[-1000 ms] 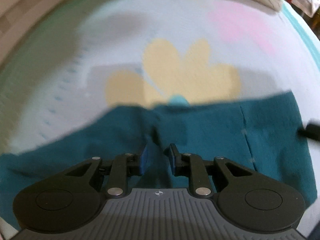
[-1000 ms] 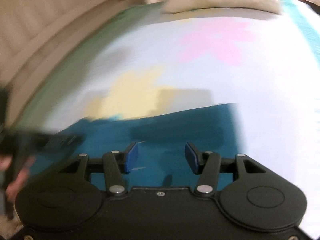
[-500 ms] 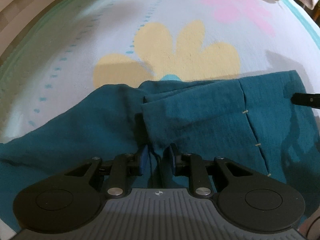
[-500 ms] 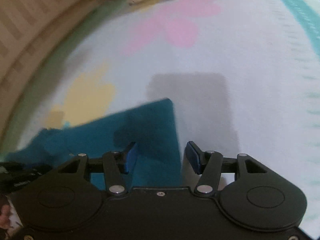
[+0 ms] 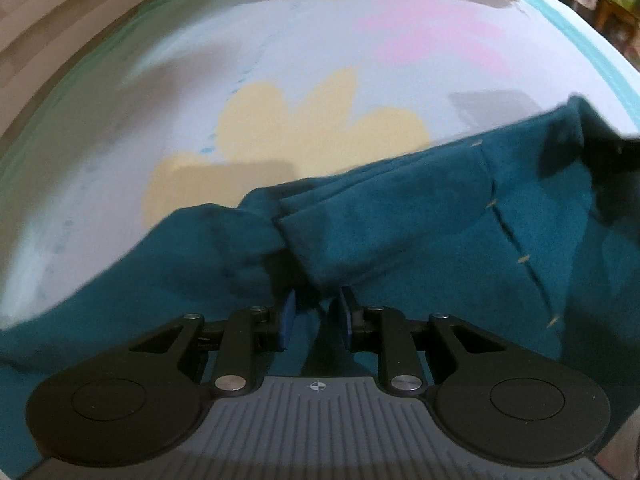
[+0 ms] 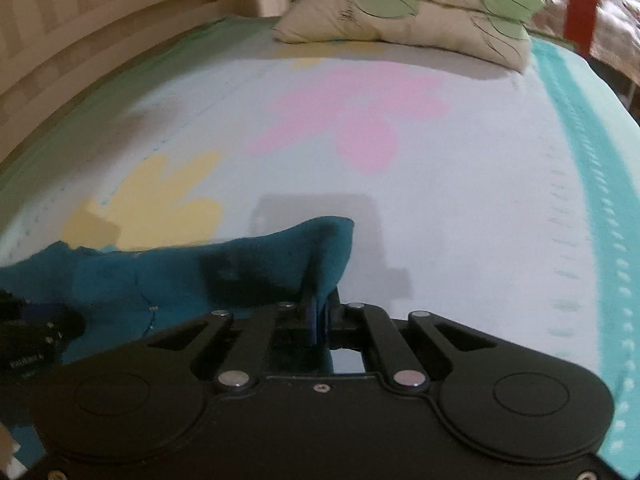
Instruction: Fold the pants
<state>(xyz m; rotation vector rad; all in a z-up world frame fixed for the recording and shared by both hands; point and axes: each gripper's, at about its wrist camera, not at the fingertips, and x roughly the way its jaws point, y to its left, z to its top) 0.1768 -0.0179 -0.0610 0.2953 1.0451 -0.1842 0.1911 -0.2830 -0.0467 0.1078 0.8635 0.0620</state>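
The teal pants [image 5: 400, 220] lie on a bed sheet printed with flowers. In the left wrist view my left gripper [image 5: 316, 312] has its blue pads a little apart with a fold of the teal cloth between them. In the right wrist view my right gripper [image 6: 320, 316] is shut on the right corner of the pants [image 6: 316, 248] and lifts it off the sheet. The right gripper's body also shows at the right edge of the left wrist view [image 5: 616, 152].
Two leaf-print pillows [image 6: 400, 12] are stacked at the head of the bed. A wooden bed frame [image 6: 80, 40] runs along the left. A teal border [image 6: 592, 200] runs down the sheet's right side. The left gripper's body [image 6: 28, 340] shows at the lower left.
My right gripper has shut on the pants' right corner and raised it. My left gripper holds its fold and the cloth has bunched up around it.
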